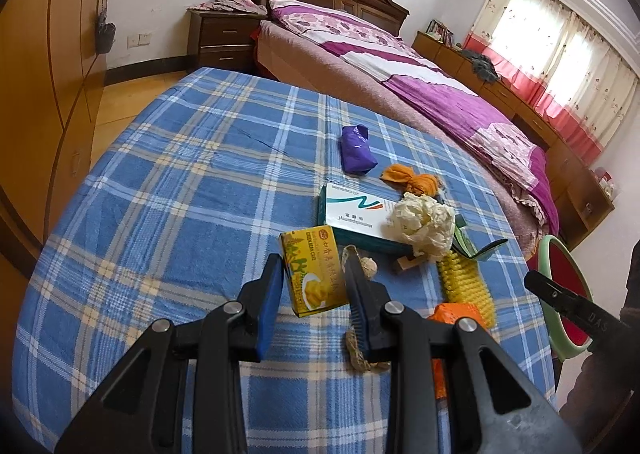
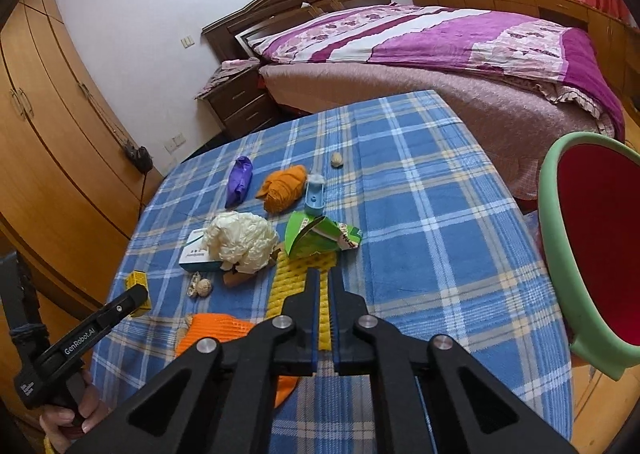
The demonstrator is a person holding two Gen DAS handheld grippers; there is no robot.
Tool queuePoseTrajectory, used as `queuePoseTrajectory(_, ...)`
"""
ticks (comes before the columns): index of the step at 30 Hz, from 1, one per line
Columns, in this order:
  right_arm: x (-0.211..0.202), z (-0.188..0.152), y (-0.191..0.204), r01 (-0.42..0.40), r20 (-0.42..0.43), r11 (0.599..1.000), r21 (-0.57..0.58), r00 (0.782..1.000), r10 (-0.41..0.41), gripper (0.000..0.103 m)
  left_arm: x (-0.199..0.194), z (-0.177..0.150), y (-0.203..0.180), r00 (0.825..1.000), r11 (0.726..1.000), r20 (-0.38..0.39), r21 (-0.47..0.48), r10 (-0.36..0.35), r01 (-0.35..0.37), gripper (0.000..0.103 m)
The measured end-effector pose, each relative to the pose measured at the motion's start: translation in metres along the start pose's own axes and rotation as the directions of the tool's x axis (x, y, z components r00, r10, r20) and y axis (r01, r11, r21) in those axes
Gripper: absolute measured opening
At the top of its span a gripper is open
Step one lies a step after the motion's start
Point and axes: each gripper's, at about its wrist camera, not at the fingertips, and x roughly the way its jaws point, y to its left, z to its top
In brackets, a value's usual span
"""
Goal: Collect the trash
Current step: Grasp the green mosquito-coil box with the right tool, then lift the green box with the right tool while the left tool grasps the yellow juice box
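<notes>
A yellow foam mesh sleeve [image 2: 289, 282] is clenched by the right gripper [image 2: 325, 286]; the left gripper [image 1: 311, 274] – jaws parted – straddles a yellow green-bean-cake box [image 1: 314, 272], grip uncertain, at seven o'clock from the crumpled tissue [image 1: 422, 222].

Sunlit bedroom: purple-quilted bed [image 2: 460, 41], wooden wardrobe [image 2: 48, 157], pink curtains [image 1: 560, 65].

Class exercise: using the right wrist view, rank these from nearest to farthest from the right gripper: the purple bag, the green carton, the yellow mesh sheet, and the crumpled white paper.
1. Yellow mesh sheet: pinched in the right gripper.
2. Green carton: just ahead of the fingertips.
3. Crumpled white paper: ahead and left, on the white box.
4. Purple bag: farthest, back left on the checked cloth.
</notes>
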Motion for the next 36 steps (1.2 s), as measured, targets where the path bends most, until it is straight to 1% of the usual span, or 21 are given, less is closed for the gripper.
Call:
queuePoseTrajectory(1,0.0,0.0,0.0,0.002,0.0,1.0,0.005,1.0,-0.002,0.006,0.0,0.0,0.0,1.0,1.0,0.001,0.0,0.0,0.0,0.032)
queuePoseTrajectory(3,0.001,0.0,0.0,0.004,0.0,1.0,0.006,1.0,-0.004,0.013,-0.001,0.0,0.0,1.0,1.0,0.001,-0.001,0.0,0.0,0.032)
queuePoseTrajectory(5,0.003,0.001,0.001,0.011,0.007,1.0,0.001,1.0,-0.011,0.031,0.0,0.0,0.0,1.0,1.0,-0.002,-0.002,0.001,-0.001,0.032)
queuePoseTrajectory(6,0.004,0.001,0.001,0.013,0.009,1.0,-0.001,1.0,-0.013,0.035,0.0,0.0,0.0,1.0,1.0,-0.004,-0.003,0.002,-0.002,0.032)
queuePoseTrajectory(8,0.008,0.003,0.001,0.019,0.008,1.0,-0.006,1.0,-0.019,0.048,0.001,-0.001,0.001,1.0,1.0,-0.008,-0.003,0.005,-0.005,0.032)
queuePoseTrajectory(9,0.01,0.003,0.002,0.021,0.004,1.0,-0.008,1.0,-0.021,0.05,0.002,-0.001,0.001,1.0,1.0,-0.009,-0.004,0.008,-0.008,0.032)
queuePoseTrajectory(13,0.023,0.006,0.004,0.02,-0.016,1.0,-0.022,1.0,-0.02,0.064,0.007,0.001,0.006,1.0,1.0,-0.017,-0.018,0.015,-0.015,0.032)
queuePoseTrajectory(14,0.027,0.007,0.005,0.018,-0.021,0.999,-0.03,1.0,-0.018,0.066,0.009,0.001,0.007,1.0,1.0,-0.02,-0.02,0.016,-0.017,0.032)
queuePoseTrajectory(26,0.071,0.017,0.009,0.053,-0.067,0.995,-0.086,0.996,-0.059,0.066,0.031,0.007,0.011,0.998,0.999,-0.055,-0.033,0.028,-0.03,0.032)
queuePoseTrajectory(28,0.076,0.018,0.01,0.074,-0.068,0.992,-0.106,0.994,-0.081,0.066,0.034,0.008,0.01,0.998,0.999,-0.065,-0.032,0.029,-0.031,0.032)
queuePoseTrajectory(31,0.084,0.018,0.005,0.082,-0.083,0.992,-0.094,0.992,-0.09,0.067,0.038,0.008,0.009,0.997,0.999,-0.073,-0.025,0.036,-0.038,0.032)
queuePoseTrajectory(32,0.083,0.018,0.004,0.079,-0.071,0.993,-0.089,0.994,-0.085,0.063,0.039,0.008,0.009,0.996,0.999,-0.074,-0.024,0.039,-0.041,0.032)
queuePoseTrajectory(33,0.083,0.018,0.003,0.083,-0.073,0.992,-0.091,0.993,-0.09,0.061,0.039,0.008,0.01,0.996,0.999,-0.074,-0.026,0.041,-0.043,0.032)
queuePoseTrajectory(36,0.082,0.017,0.001,0.076,-0.073,0.993,-0.086,0.994,-0.082,0.06,0.04,0.008,0.011,0.996,0.998,-0.075,-0.034,0.044,-0.046,0.032)
